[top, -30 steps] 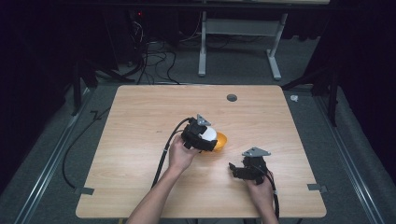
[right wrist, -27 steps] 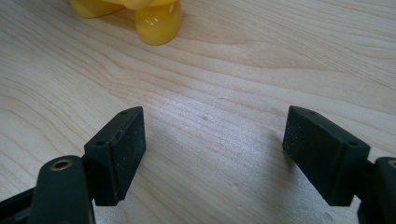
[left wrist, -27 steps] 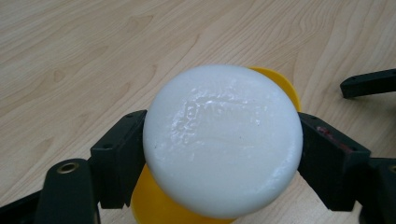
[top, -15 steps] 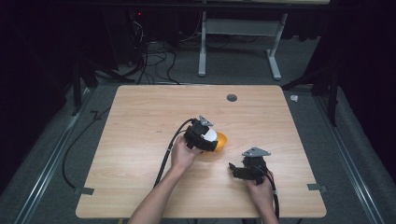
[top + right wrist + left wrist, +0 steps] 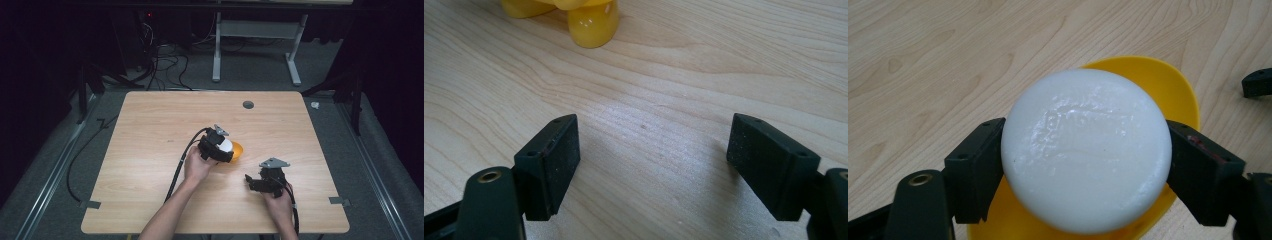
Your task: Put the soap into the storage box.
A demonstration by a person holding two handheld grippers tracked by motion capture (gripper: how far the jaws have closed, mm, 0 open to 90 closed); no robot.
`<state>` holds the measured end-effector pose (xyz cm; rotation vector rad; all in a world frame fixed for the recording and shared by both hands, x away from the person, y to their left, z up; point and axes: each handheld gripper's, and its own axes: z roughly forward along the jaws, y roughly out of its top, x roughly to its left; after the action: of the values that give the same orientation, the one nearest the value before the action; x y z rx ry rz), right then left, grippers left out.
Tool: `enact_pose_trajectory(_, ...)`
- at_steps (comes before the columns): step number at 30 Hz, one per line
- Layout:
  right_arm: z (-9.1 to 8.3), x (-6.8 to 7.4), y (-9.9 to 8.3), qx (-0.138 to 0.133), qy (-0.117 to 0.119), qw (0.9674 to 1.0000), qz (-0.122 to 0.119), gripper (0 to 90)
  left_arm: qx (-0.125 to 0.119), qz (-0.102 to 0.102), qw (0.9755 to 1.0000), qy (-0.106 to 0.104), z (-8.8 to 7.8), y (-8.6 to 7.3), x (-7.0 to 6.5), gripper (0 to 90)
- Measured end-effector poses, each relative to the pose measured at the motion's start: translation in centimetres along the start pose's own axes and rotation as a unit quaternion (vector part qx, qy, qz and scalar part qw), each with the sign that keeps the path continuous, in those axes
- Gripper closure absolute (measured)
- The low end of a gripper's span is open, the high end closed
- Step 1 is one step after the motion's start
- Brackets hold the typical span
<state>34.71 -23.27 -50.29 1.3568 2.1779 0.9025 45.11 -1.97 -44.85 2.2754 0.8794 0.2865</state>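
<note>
A round white soap-like puck [image 5: 1085, 150] is clamped between the two black jaws of my left gripper [image 5: 1083, 165], just above a yellow dish [image 5: 1153, 82]. From above, that left gripper [image 5: 220, 146] is near the table's middle, with the white puck [image 5: 226, 145] and the yellow dish [image 5: 236, 149] at its tip. My right gripper [image 5: 260, 184] rests lower right on the table. In the right gripper view its jaws [image 5: 651, 160] stand wide apart over bare wood, with the yellow dish's foot [image 5: 593, 24] at the top.
The wooden table [image 5: 150, 125] has a small round grommet hole [image 5: 248, 104] near its far edge. Black cables [image 5: 177, 165] trail from both grippers toward the near edge. A white desk frame [image 5: 255, 45] stands on the floor beyond the table.
My left gripper with the white puck has shifted slightly toward the yellow dish. The right gripper has stayed where it was.
</note>
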Motion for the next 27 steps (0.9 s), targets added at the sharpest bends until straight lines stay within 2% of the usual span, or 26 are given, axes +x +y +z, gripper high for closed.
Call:
enact_pose_trajectory(3, 0.0, 0.0, 0.0, 0.0, 0.0, 1.0, 0.001, 22.2, -0.001, -0.005, 1.0, 0.002, 0.1, 0.0, 0.0, 23.1)
enact_pose_trajectory(6, 0.0, 0.0, 0.0, 0.0, 0.001, 1.0, 0.001, 22.2, 0.001, -0.002, 1.0, 0.009, 0.1, 0.0, -0.2, 22.8)
enact_pose_trajectory(9, 0.0, 0.0, 0.0, 0.0, 0.001, 1.0, 0.0, 22.1, -0.02, -0.004, 0.9997, 0.01, -0.6, 0.2, -0.2, 23.7)
enact_pose_trajectory(12, 0.0, 0.0, 0.0, 0.0, 0.0, 1.0, -0.001, 22.1, -0.03, -0.008, 0.9995, 0.012, -1.2, 0.3, -0.1, 24.3)
enact_pose_trajectory(17, 0.0, 0.0, 0.0, 0.0, 0.001, 1.0, 0.0, 22.1, -0.026, -0.008, 0.9995, 0.016, -1.6, 0.2, 0.1, 22.8)
enact_pose_trajectory(27, 0.0, 0.0, 0.0, 0.0, 0.001, 1.0, 0.0, 22.2, -0.038, -0.008, 0.999, 0.022, -2.8, 0.1, 0.3, 22.7)
